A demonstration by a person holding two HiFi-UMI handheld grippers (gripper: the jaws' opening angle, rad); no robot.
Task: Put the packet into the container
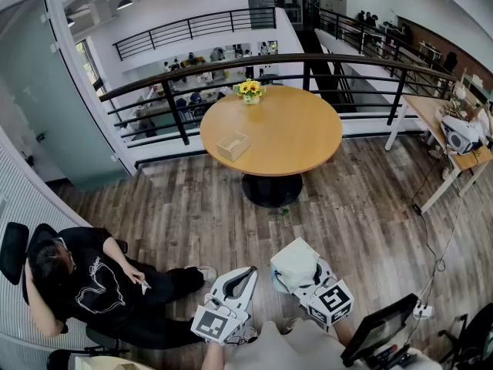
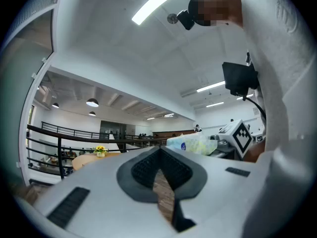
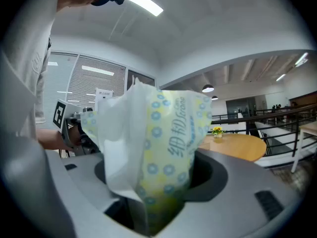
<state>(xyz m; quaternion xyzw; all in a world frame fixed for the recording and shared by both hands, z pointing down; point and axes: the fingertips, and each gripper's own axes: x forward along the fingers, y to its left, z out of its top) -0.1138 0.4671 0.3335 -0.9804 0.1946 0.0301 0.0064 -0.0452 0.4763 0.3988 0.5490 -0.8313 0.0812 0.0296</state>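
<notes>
Wood floor [image 1: 370,199] fills most of the head view, w/ a black railing [image 1: 185,83] curving across the far side. Round wooden table [image 1: 293,129] stands mid-frame just in front of the railing. Person [image 1: 92,284] in a black top sits low at the left edge, well apart from the table. Desk [image 1: 431,114] w/ clutter at the right edge.

Both grippers are at the bottom of the head view, near each other, well short of the table.

L gripper [image 1: 240,277]: pads meet at the tips, nothing between them, only floor shows thru the slit behind the tips. It points roughly level toward the table.

R gripper [image 1: 304,277]: clamped on the packet [image 3: 158,148], a soft white/yellow tissue pack w/ blue dots. The packet stands upright out of the jaws, lower end pinched between the pads, top flaring wide and blocking much of the R gripper view. From the L gripper view the packet shows just to the right, beside the R gripper's marker cube [image 2: 241,135].

So the packet is in the R gripper, in the air, well apart from the container.

Container [image 1: 233,146]: small tan box on the table, near its left front edge.

Flowers [image 1: 250,89]: small yellow bunch at the table's far edge, apart from the container.
</notes>
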